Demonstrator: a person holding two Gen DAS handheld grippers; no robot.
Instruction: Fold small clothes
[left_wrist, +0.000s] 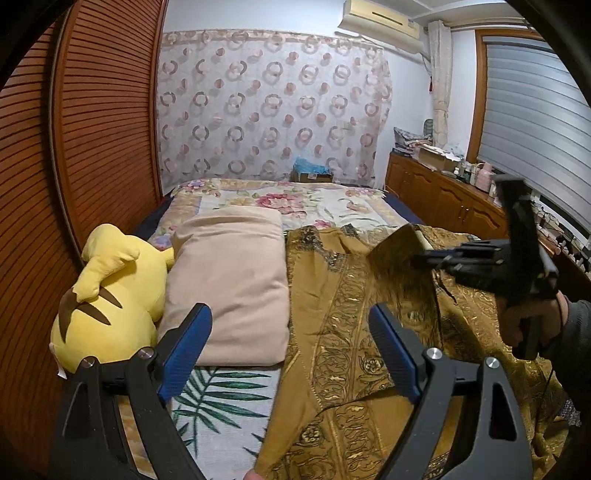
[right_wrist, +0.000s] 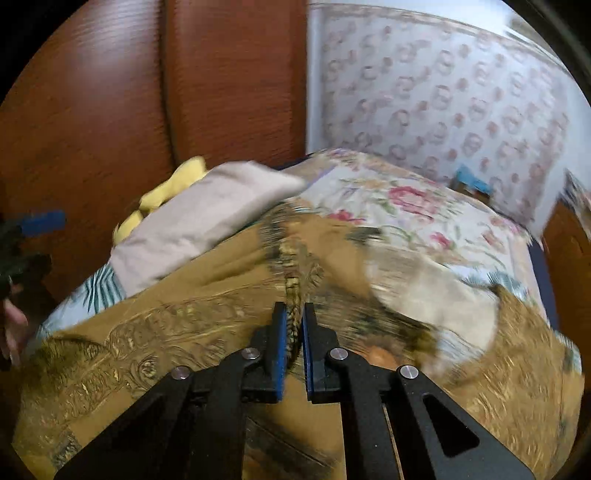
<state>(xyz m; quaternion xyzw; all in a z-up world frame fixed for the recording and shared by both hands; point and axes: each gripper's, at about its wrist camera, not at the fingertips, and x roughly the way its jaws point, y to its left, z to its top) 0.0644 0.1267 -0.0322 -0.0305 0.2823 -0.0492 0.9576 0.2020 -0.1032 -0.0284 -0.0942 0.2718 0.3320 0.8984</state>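
Note:
A mustard-gold patterned garment (left_wrist: 343, 332) lies spread on the bed; it also fills the lower right wrist view (right_wrist: 166, 325). My left gripper (left_wrist: 291, 325) is open and empty, low over the garment's left edge and the beige pillow. My right gripper (right_wrist: 293, 317) is shut on a fold of the garment's patterned border. In the left wrist view the right gripper (left_wrist: 428, 254) holds a corner of the cloth lifted above the bed at the right. The right wrist view is blurred by motion.
A beige pillow (left_wrist: 229, 280) and a yellow plush toy (left_wrist: 107, 302) lie at the left, against a wooden louvred wardrobe (left_wrist: 96, 129). The floral bedspread (left_wrist: 295, 199) stretches to the far wall. A wooden cabinet (left_wrist: 443, 195) with clutter stands at the right.

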